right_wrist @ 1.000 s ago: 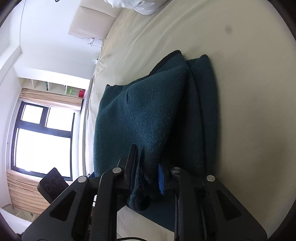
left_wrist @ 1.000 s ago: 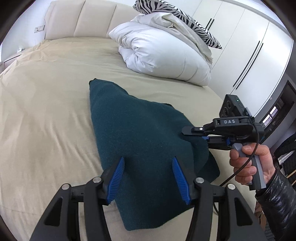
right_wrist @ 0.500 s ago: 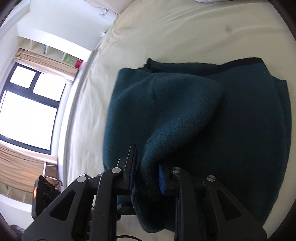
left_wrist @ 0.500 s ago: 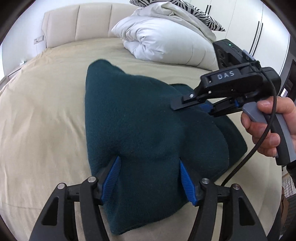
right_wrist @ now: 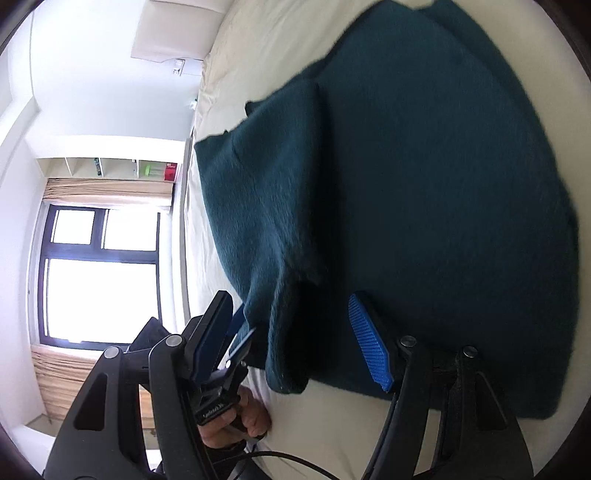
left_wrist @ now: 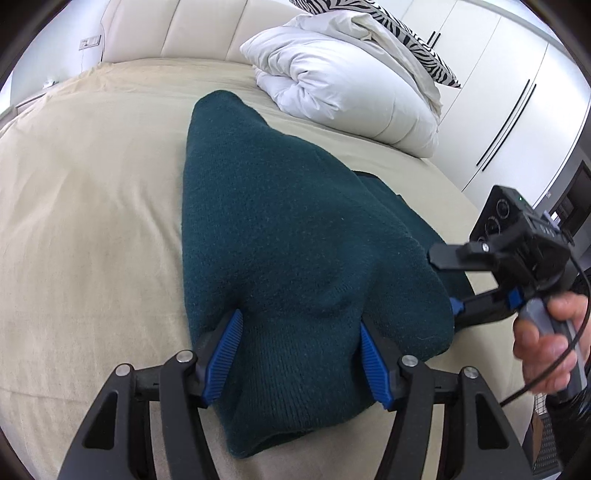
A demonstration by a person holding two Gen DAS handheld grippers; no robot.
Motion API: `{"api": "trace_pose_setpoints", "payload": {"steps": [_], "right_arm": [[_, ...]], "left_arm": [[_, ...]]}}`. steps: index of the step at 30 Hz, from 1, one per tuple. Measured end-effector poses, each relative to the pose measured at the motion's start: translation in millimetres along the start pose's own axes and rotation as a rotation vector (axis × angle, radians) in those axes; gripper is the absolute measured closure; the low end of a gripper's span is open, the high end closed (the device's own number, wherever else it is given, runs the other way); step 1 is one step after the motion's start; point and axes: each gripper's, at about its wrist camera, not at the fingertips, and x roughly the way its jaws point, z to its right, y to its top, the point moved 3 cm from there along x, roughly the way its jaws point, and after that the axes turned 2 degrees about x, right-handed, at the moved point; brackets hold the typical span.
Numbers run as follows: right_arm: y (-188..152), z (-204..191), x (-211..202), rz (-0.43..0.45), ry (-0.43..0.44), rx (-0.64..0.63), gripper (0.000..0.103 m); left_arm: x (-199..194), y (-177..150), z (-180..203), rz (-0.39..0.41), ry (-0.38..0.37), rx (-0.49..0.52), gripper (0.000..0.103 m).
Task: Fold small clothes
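A dark teal knit garment [left_wrist: 288, 221] lies folded on the beige bed [left_wrist: 92, 221]. My left gripper [left_wrist: 301, 319] is open and low over its near end, a bulge of the knit between the blue pads [left_wrist: 225, 354]. My right gripper [left_wrist: 448, 280] is at the garment's right edge in a person's hand [left_wrist: 543, 339]. Its jaws are opening. In the right wrist view the right gripper [right_wrist: 288, 297] stands wide, with a loose fold of the garment [right_wrist: 288, 332] drooping between its fingers, clear of both pads [right_wrist: 369, 347].
A white duvet [left_wrist: 351, 92] with a zebra-print pillow [left_wrist: 424, 40] is piled at the head of the bed, before a padded headboard [left_wrist: 166, 33]. White wardrobe doors [left_wrist: 517, 103] stand to the right. A window [right_wrist: 99, 273] is beyond the bed's far side.
The right gripper opened and let go of the garment fold, then drew back to the garment's right edge. The left gripper sank closer to the cloth.
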Motion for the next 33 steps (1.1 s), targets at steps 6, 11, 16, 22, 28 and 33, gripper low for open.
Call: {"api": "trace_pose_setpoints", "payload": {"steps": [6, 11, 16, 22, 28, 33], "right_arm": [[-10.4, -2.2, 16.4, -0.003, 0.08, 0.049, 0.038], [5.2, -2.5, 35.7, 0.009, 0.096, 0.097, 0.038], [14.7, -18.5, 39.0, 0.048, 0.066, 0.059, 0.038], [17.5, -44.0, 37.4, 0.051, -0.036, -0.066, 0.088], [-13.0, -135.1, 73.3, -0.008, -0.13, -0.289, 0.091], [-40.4, -204.8, 152.0, -0.112, -0.199, -0.407, 0.084]], "left_arm": [[-3.7, -2.0, -8.3, 0.014, -0.008, -0.038, 0.041], [-10.5, -7.4, -20.5, 0.027, -0.006, -0.094, 0.041], [-19.2, -8.4, -27.3, 0.036, -0.061, -0.152, 0.041], [-67.6, -17.4, -57.7, 0.1, -0.115, -0.302, 0.041], [-155.1, -38.7, -140.5, 0.238, -0.038, -0.474, 0.038], [-204.2, -64.1, -196.6, 0.308, 0.052, -0.573, 0.034]]}}
